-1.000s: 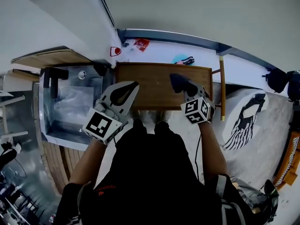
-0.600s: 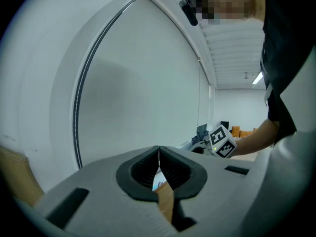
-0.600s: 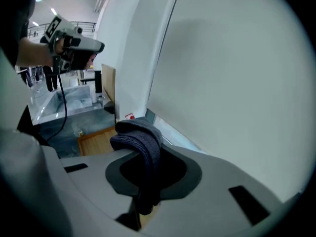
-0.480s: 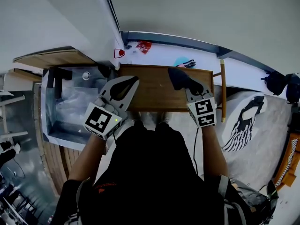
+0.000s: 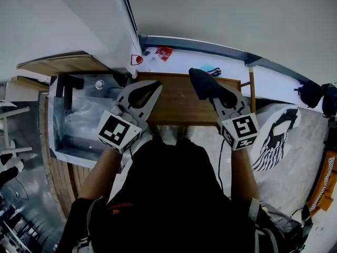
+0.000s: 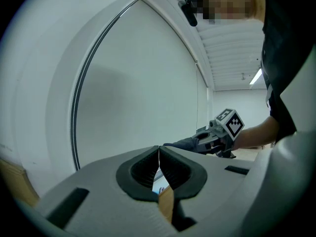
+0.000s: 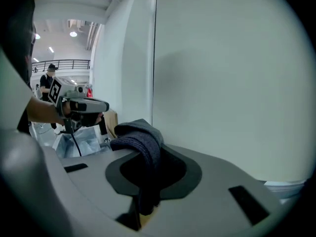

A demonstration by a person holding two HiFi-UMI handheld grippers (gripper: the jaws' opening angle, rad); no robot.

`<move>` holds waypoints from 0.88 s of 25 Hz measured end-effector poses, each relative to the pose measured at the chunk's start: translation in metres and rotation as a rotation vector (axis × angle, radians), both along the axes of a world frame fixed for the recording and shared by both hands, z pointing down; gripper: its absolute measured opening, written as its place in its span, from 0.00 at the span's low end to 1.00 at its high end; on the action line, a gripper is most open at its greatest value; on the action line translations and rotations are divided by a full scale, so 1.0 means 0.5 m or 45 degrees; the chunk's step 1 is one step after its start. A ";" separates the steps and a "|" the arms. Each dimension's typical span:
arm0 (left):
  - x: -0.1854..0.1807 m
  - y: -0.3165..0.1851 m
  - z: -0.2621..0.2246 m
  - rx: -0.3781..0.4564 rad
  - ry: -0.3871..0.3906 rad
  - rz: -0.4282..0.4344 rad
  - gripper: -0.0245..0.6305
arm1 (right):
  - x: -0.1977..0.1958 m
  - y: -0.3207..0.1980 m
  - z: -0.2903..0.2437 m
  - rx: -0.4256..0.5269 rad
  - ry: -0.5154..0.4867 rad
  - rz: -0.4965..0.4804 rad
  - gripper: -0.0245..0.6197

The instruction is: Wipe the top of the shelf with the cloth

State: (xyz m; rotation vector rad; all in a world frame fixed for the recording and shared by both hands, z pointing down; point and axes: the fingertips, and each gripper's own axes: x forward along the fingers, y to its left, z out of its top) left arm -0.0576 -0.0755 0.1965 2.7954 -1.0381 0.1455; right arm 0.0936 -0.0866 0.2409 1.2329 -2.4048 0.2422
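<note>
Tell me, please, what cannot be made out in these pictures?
1. Whether the cloth touches the shelf top: head view, covered by the cloth itself and the right hand-held gripper.
2. The shelf below its top: head view, hidden by the person's body.
3. What the red item and blue item behind the shelf are: head view, too small.

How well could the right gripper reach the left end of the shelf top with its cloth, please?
Probably not freely: the shut left gripper hangs over that end of the shelf top, though the middle looks bare.
</note>
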 end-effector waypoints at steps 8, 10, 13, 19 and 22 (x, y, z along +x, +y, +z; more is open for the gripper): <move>0.009 0.006 -0.012 -0.003 0.003 -0.021 0.07 | -0.023 0.008 -0.068 0.069 -0.101 -0.037 0.10; 0.008 0.009 -0.010 0.009 -0.001 -0.019 0.07 | -0.025 0.011 -0.067 0.066 -0.105 -0.044 0.10; 0.008 0.011 -0.001 0.027 -0.013 -0.011 0.07 | -0.024 0.014 -0.060 0.054 -0.110 -0.050 0.10; 0.007 0.013 0.011 -0.019 -0.017 -0.039 0.07 | -0.022 0.017 -0.050 0.038 -0.105 -0.068 0.10; 0.008 0.013 0.017 -0.037 -0.020 -0.047 0.07 | -0.021 0.018 -0.041 0.028 -0.093 -0.074 0.10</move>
